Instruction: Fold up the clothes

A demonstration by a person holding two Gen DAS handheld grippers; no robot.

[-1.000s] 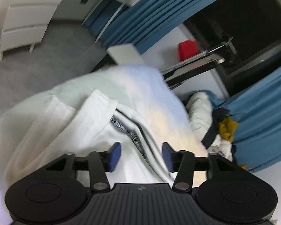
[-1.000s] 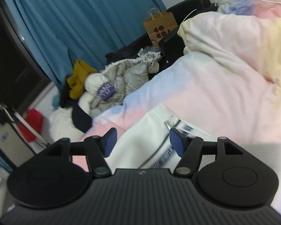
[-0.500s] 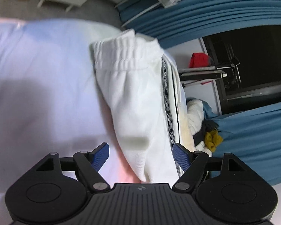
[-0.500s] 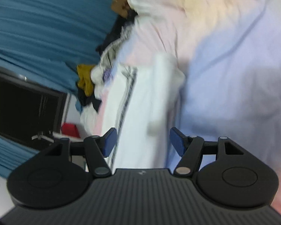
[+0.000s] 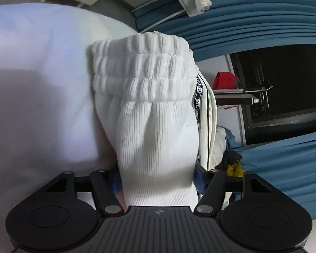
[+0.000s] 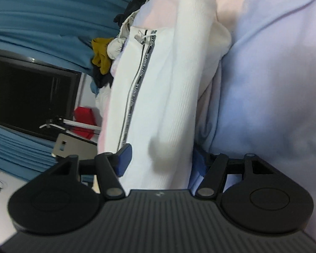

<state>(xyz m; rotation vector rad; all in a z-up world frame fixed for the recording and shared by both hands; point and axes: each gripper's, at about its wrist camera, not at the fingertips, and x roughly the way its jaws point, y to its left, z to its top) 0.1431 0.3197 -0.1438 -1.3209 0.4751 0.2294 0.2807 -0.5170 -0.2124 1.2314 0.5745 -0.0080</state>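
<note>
Since half a second ago both grippers have moved in on the white ribbed garment [image 5: 155,130], which now fills the gap between each pair of fingers where before it lay ahead of them.

In the left wrist view the left gripper [image 5: 158,179] has its blue pads [image 5: 200,178] spread wide, one at 9 o'clock and one at 3 o'clock of the cloth. The fabric bulges between them and hides most of the 9 o'clock pad. The pads sit against the sides of the bundle, but the jaws are wide apart and I cannot tell whether they are squeezing it. The garment's elastic cuff [image 5: 141,71] lies at 12 o'clock from the gripper, with a lettered stripe [image 5: 198,105] running down its 3 o'clock edge. All of it rests on the pale pastel bedding [image 5: 38,84].

In the right wrist view the right gripper [image 6: 161,162] also stands spread, with the garment [image 6: 168,97] passing between its fingers. The 9 o'clock pad [image 6: 124,158] is clear of the cloth's edge or barely on it. The garment stretches away toward 12 o'clock, its stripe [image 6: 137,84] at 11 o'clock.

Blue curtains [image 5: 263,21] hang at 1 o'clock in the left view.
</note>
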